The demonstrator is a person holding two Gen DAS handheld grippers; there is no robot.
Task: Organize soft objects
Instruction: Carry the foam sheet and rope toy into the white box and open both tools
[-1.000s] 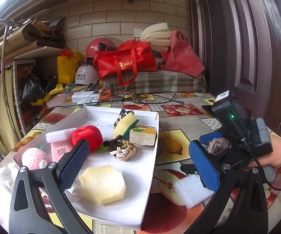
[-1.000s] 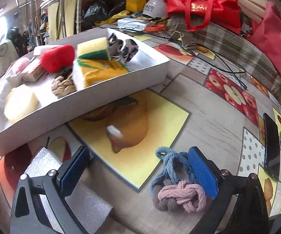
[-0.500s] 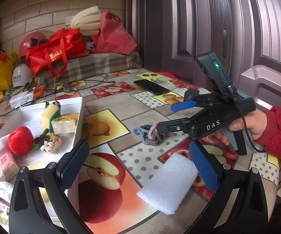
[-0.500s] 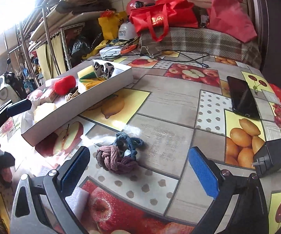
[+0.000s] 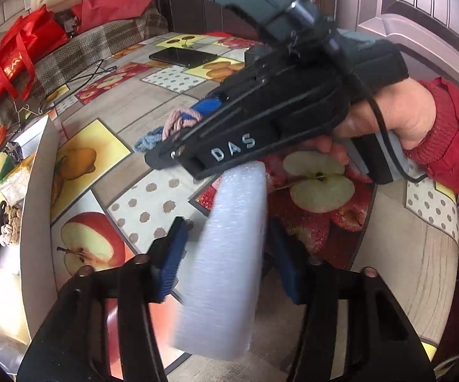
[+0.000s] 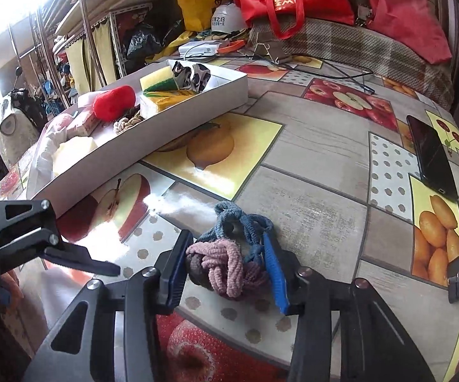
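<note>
Now I have both tools closing: my left tool (image 5: 226,258) has the white foam block (image 5: 226,254) between its jaws, contact unclear through blur, and my right tool (image 6: 226,267) has clamped the knotted rope toy (image 6: 229,261). Both pieces lie on the surface (image 6: 309,191) just beside the white tray (image 6: 153,146), which already holds several soft things. These two are left.

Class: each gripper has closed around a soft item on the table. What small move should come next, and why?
Probably lift both. The right gripper pinches the knotted rope toy, the left gripper has been closing around the white foam block, and the white tray waits nearby.
</note>
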